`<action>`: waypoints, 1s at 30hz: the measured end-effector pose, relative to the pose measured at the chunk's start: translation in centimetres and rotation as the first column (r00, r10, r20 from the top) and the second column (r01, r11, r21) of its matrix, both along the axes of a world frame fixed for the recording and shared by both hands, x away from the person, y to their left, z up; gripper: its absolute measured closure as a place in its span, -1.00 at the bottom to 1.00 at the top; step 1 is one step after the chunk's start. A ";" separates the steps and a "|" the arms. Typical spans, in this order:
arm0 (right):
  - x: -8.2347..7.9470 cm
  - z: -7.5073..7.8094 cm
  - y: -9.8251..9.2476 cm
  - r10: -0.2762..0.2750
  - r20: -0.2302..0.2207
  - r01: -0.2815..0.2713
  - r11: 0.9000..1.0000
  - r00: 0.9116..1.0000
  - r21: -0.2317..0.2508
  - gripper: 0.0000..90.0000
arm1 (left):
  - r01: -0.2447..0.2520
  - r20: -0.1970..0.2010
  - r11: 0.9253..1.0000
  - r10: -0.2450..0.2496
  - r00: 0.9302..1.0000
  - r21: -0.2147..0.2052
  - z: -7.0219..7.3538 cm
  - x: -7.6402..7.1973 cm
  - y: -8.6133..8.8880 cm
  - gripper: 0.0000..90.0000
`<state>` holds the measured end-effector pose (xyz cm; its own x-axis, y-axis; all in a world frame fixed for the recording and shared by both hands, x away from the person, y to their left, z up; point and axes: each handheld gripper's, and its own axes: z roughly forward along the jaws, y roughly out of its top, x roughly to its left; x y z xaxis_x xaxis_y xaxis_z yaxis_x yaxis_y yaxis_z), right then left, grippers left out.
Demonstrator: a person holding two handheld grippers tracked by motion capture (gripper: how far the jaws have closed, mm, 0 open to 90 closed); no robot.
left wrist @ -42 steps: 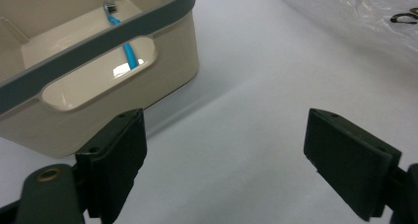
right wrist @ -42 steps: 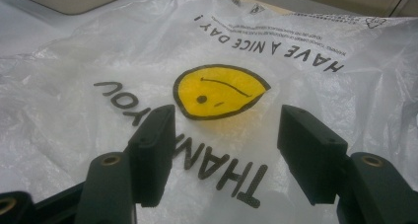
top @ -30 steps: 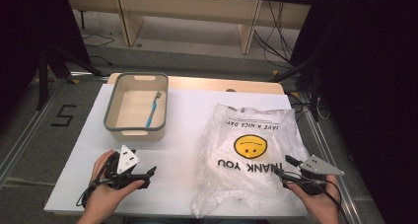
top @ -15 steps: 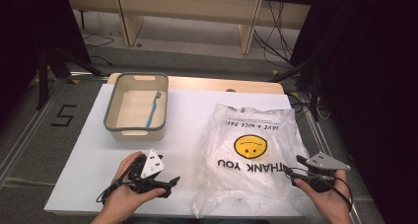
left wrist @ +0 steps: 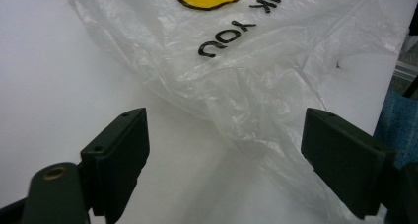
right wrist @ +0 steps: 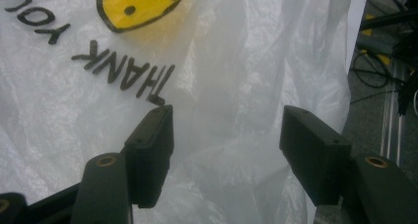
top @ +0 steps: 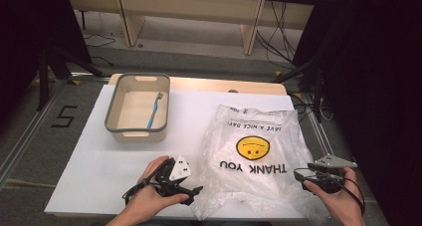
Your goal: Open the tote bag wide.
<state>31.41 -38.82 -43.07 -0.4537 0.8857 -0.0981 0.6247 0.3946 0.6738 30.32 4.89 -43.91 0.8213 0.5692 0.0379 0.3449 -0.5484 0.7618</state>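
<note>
**Both grippers at near edge of bag, nothing gripped yet**

Plastic bag (top: 254, 156) flat on white table (top: 99, 166), right of centre, print upside down from person's side, long axis running away from person. Mouth/handle end apparently the crumpled near edge, but hard to confirm.

Left gripper (top: 191, 193) at bag's near-left corner, jaws wide apart, aimed rightward at crumpled edge. In left gripper view, bunched film (left wrist: 246, 110) sits dead ahead between the jaws, slightly beyond the pads, no contact.

Right gripper (top: 303, 175) at near-right edge, jaws wide, pointing left over film. In right gripper view, bag (right wrist: 222, 115) spans the gap, pads clear of it.

Judgement: left closer to a pinchable fold; short push forward, then close. Right needs to drop to catch a layer.

Grey bin (top: 114, 126) with blue toothbrush (top: 154, 111) far left, well apart from bag, untouched.
</note>
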 end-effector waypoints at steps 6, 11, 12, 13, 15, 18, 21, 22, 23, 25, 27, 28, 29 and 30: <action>0.2 -0.7 0.0 0.001 -0.075 -0.005 0.998 0.997 -0.057 -0.16 | 0.038 -0.048 0.998 -0.036 0.998 0.040 -0.9 0.3 -2.1 -0.56; 0.3 -1.2 0.1 0.013 -0.126 -0.025 0.996 0.992 -0.086 -0.09 | 0.064 -0.073 0.996 -0.059 0.996 0.070 -1.5 0.3 -3.2 -0.47; 0.3 -1.2 0.1 0.012 -0.128 -0.024 0.996 0.992 -0.090 -0.07 | 0.076 -0.086 0.994 -0.069 0.994 0.083 -1.7 0.3 -3.5 -0.44; 0.3 -1.2 0.1 0.014 -0.136 -0.027 0.995 0.991 -0.091 -0.04 | 0.078 -0.091 0.993 -0.070 0.993 0.093 -1.9 0.3 -3.7 -0.41; 0.3 -1.4 0.1 0.017 -0.155 -0.032 0.995 0.988 -0.098 0.03 | 0.076 -0.101 0.991 -0.065 0.993 0.112 -2.2 0.4 -3.9 -0.31; 0.4 -1.7 0.1 0.016 -0.191 -0.038 0.993 0.982 -0.111 0.21 | 0.092 -0.109 0.985 -0.076 0.991 0.146 -2.8 0.5 -4.1 -0.10; 0.5 -1.9 0.2 0.026 -0.217 -0.053 0.991 0.976 -0.120 0.46 | 0.102 -0.116 0.981 -0.084 0.990 0.164 -3.2 0.6 -4.1 0.15; 0.5 -1.9 0.2 0.024 -0.226 -0.052 0.992 0.974 -0.118 0.54 | 0.104 -0.113 0.980 -0.085 0.990 0.170 -3.2 0.6 -4.1 0.25; 0.5 -2.0 0.3 0.027 -0.231 -0.056 0.992 0.973 -0.117 0.62 | 0.104 -0.110 0.979 -0.086 0.990 0.175 -3.2 0.6 -4.1 0.33; 0.6 -2.0 0.3 0.040 -0.242 -0.068 0.992 0.970 -0.111 0.76 | 0.108 -0.110 0.977 -0.089 0.990 0.182 -3.2 0.7 -4.0 0.47; 0.7 -2.0 0.4 0.048 -0.248 -0.075 0.992 0.968 -0.102 0.88 | 0.109 -0.110 0.976 -0.089 0.990 0.189 -3.2 0.7 -3.9 0.60; 0.7 -2.1 0.5 0.051 -0.251 -0.078 0.992 0.967 -0.097 0.91 | 0.109 -0.108 0.975 -0.089 0.990 0.191 -3.2 0.7 -3.9 0.66; 0.7 -2.1 0.5 0.055 -0.251 -0.080 0.992 0.967 -0.094 0.95 | 0.108 -0.105 0.975 -0.089 0.990 0.194 -3.2 0.8 -3.8 0.71; 0.7 -2.1 0.6 0.056 -0.251 -0.081 0.993 0.966 -0.089 0.97 | 0.104 -0.102 0.976 -0.086 0.991 0.192 -3.1 0.8 -3.7 0.77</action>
